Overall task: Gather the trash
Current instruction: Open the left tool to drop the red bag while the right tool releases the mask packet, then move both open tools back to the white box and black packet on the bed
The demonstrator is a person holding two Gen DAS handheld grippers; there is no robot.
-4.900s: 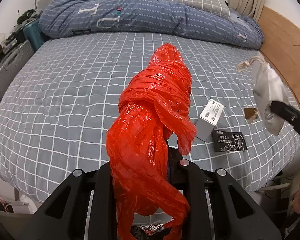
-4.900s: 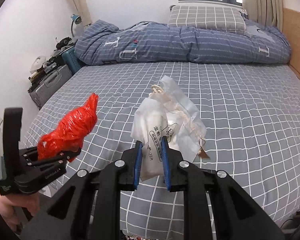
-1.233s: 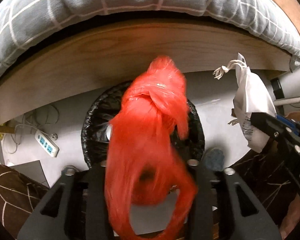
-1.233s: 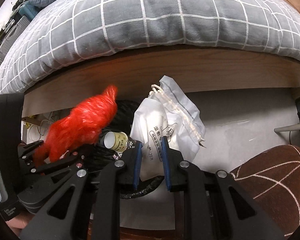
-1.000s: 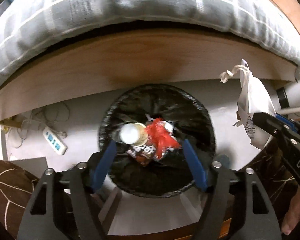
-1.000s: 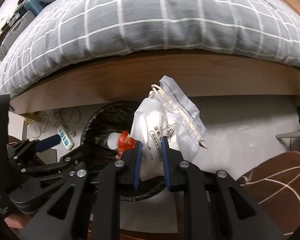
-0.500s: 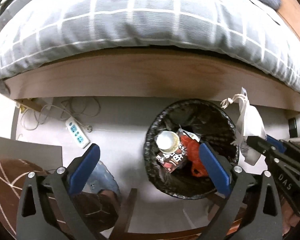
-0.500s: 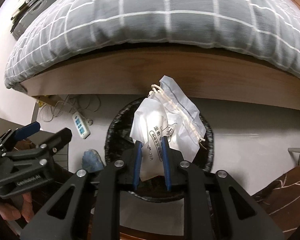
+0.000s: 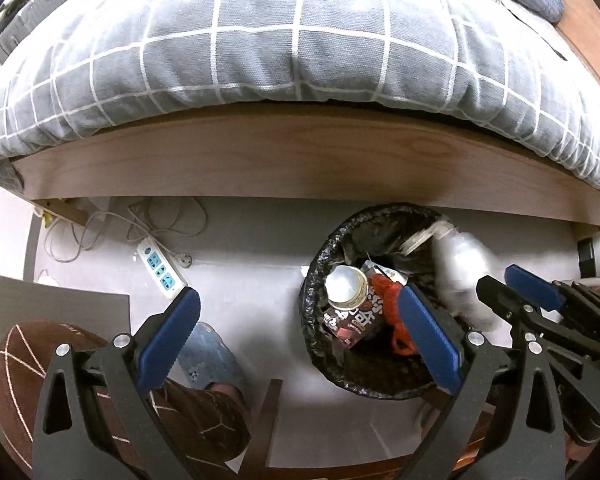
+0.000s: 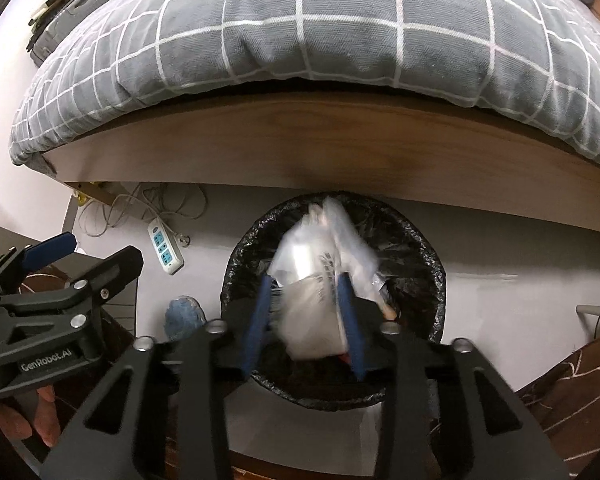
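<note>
Reading "GenRobot.AI" on left claw (image 10: pixel 76 264), beside bin (image 10: pixel 432 264)

A white power strip (image 9: pixel 162 268) lies below the checked bedding (image 9: pixel 300 40).

You look down at a pale grey floor (image 9: pixel 252 240) beside a wooden bed frame (image 9: pixel 300 160), grey checked bedding (image 9: pixel 260 40) overhanging its edge, a power strip (image 9: pixel 162 268) below.
</note>
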